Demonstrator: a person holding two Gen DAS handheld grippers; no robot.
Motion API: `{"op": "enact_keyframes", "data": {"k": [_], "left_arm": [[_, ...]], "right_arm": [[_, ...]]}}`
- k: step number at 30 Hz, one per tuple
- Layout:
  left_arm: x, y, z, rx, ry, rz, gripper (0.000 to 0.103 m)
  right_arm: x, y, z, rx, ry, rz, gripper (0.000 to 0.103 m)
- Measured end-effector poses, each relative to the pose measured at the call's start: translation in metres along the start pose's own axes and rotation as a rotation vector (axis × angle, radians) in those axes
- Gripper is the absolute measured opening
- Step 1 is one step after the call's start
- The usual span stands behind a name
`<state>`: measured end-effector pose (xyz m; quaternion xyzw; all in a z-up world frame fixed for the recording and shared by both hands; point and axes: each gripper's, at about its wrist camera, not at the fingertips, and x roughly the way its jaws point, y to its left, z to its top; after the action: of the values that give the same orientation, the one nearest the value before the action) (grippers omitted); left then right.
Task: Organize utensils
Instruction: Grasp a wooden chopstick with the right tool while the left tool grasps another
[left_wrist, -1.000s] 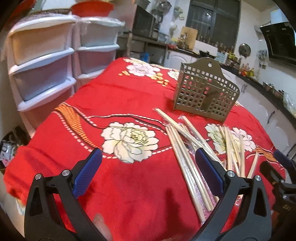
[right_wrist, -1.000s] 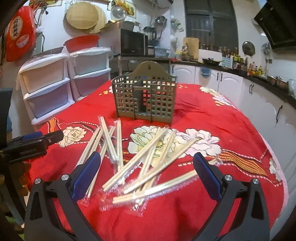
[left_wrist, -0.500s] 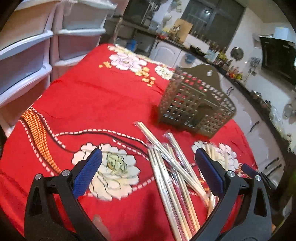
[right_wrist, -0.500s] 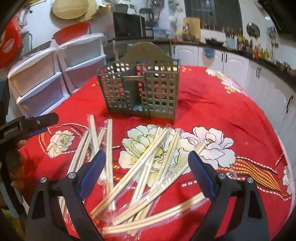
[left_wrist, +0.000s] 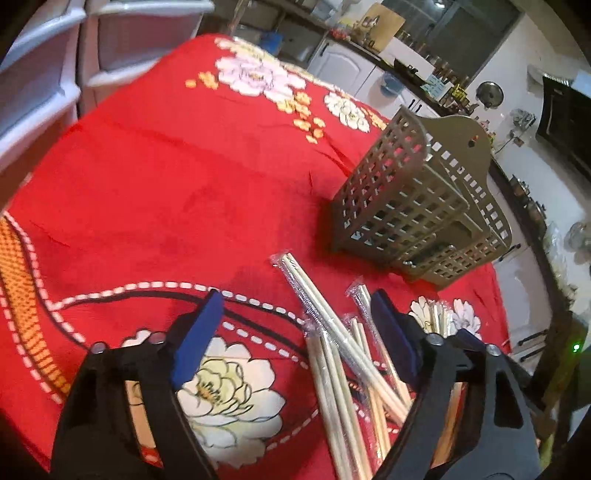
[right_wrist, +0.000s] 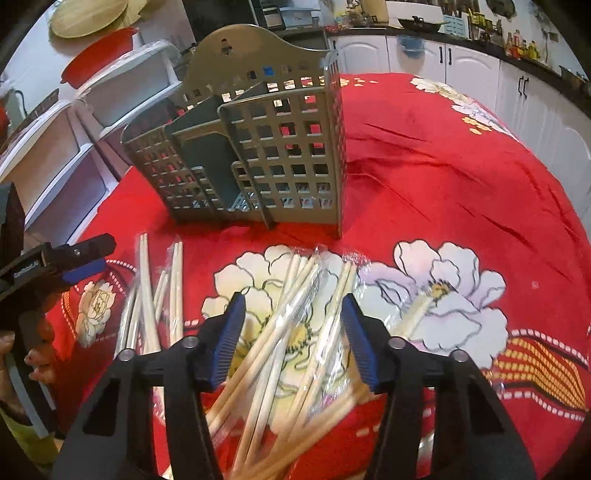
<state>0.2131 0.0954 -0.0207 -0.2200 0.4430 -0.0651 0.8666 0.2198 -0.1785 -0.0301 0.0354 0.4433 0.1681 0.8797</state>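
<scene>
Several pairs of wrapped wooden chopsticks (right_wrist: 295, 325) lie scattered on the red floral tablecloth (right_wrist: 443, 177). A grey lattice utensil holder (right_wrist: 258, 155) stands behind them; it also shows in the left wrist view (left_wrist: 417, 206). My right gripper (right_wrist: 293, 332) is open, low over the right heap of chopsticks, jaws either side of several pairs. My left gripper (left_wrist: 295, 339) is open over the left group of chopsticks (left_wrist: 340, 350), its right finger above them. The left gripper also shows at the left edge of the right wrist view (right_wrist: 74, 258).
White plastic drawer units (left_wrist: 44, 81) stand beside the table's left side, with a red basin (right_wrist: 99, 55) on top. Kitchen cabinets and a counter (right_wrist: 480, 66) run behind the table. The table edge falls away on the right.
Both grippers have moved forward and down toward the chopsticks and holder. Both sets of jaws have narrowed but remain open. The right one now straddles the heap.
</scene>
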Motion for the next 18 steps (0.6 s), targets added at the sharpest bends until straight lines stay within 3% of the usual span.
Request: {"op": "enact_keyframes", "data": {"k": [8,15,18], "left_arm": [[0.018,0.007,0.009,-0.038,0.042,-0.001,0.054],[0.025,0.008,0.012,-0.040,0.038,0.017,0.045],[0.027,0.008,0.015,-0.040,0.035,0.033,0.032]], "right_arm": [[0.018,-0.009,0.015,0.036,0.011,-0.009,0.040],[0.029,-0.016,0.024,0.078,0.041,0.023,0.025],[0.030,-0.016,0.024,0.077,0.039,0.026,0.017]]}}
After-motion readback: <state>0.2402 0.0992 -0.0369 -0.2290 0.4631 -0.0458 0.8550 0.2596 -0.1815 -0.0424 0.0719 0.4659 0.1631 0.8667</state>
